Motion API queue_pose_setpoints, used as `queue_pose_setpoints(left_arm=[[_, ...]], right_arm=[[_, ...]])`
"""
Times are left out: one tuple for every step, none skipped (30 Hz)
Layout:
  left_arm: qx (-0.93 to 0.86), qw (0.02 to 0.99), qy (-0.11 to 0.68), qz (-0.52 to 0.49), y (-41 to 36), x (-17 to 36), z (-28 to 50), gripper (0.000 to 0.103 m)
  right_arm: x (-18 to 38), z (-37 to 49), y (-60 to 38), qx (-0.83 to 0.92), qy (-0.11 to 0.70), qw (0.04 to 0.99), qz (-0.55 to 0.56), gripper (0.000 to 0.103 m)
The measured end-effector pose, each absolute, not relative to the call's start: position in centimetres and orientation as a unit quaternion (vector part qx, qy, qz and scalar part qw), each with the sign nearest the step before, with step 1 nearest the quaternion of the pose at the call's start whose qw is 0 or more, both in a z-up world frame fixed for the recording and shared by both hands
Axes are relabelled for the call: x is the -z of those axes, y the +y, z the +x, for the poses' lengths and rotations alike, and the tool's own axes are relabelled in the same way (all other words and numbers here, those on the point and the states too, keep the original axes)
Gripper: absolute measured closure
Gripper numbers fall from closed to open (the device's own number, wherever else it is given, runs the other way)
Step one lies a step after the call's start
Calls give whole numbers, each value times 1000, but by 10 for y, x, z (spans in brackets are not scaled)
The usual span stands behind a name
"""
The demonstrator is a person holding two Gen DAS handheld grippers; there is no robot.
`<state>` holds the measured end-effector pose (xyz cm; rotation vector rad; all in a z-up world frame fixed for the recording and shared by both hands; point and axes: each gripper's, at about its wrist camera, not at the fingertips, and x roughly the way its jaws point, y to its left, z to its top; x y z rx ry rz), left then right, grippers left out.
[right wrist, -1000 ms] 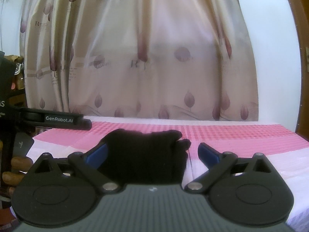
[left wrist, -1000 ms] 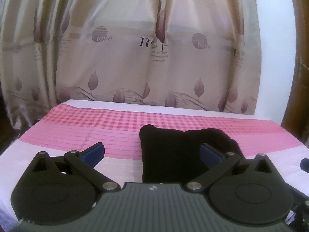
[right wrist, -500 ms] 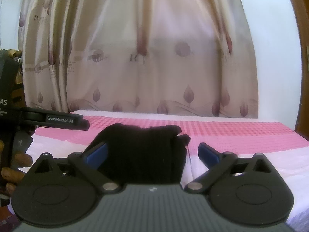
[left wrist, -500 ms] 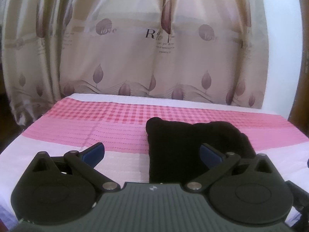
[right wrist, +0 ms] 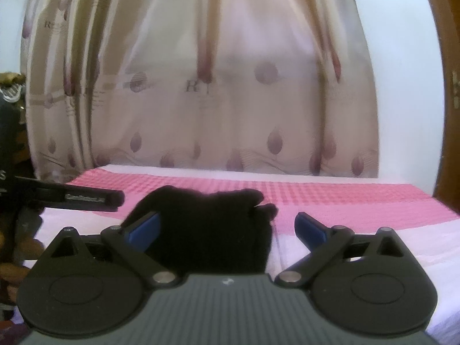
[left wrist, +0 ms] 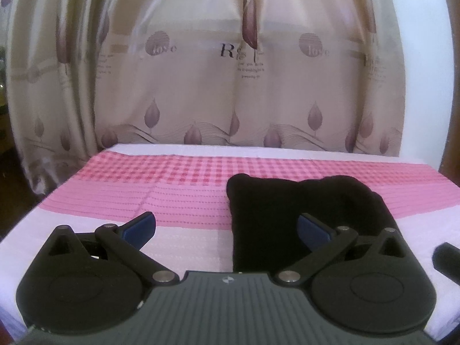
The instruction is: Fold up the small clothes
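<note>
My left gripper (left wrist: 225, 225) is spread wide, nothing between the blue pads (left wrist: 140, 224), hanging above the near part of the surface (left wrist: 86, 201). The surface wears a cloth: pink checks at the far end, pink stripes in the middle, pale band nearest me.

The black garment (left wrist: 287, 218) lies on that cloth, a dark bundle, looks folded over but too black to read any seams. In the left wrist view it sits right of centre, across the striped band and onto the pale one. The right-hand pad of my left gripper overlaps it in the picture; contact or not, can't tell. The left pad is over bare cloth.

My right gripper (right wrist: 227, 228) also has its fingers wide apart, holding nothing. In the right wrist view the garment (right wrist: 207, 230) sits left of centre, its left pad (right wrist: 143, 228) in front of the dark fabric, its right pad (right wrist: 309, 228) clear of it over pink and pale cloth. A lumpy bit of fabric sticks out at the garment's upper right edge.

Far left of the right wrist view: a black bar (right wrist: 77, 197) of the other tool with blurred white lettering, the hand (right wrist: 20, 247) below it on the handle.

At the right edge of the left wrist view, a dark rounded tip (left wrist: 445, 261) pokes in.

Behind the surface: a beige curtain (left wrist: 230, 72) with purple leaf prints and "love" text, white wall (right wrist: 402, 72) to the right, brown wood frame (right wrist: 448, 115) at the edge.
</note>
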<state>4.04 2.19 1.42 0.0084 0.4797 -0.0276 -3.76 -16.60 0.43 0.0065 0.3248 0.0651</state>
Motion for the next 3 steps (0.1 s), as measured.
queue_pose_setpoints(left_arm=[[18,971,238,1,22,-15,41,0],[15,973,232,4,22,-16,39,0],[14,973,228,10,21,-16,38,0]], right_arm=[[-4,-36,-165,-28,164,986,-1,2],[-4,-35,-165,-27,166,986,-1,2],[-4,-34,-166,-24,168,986,1,2]])
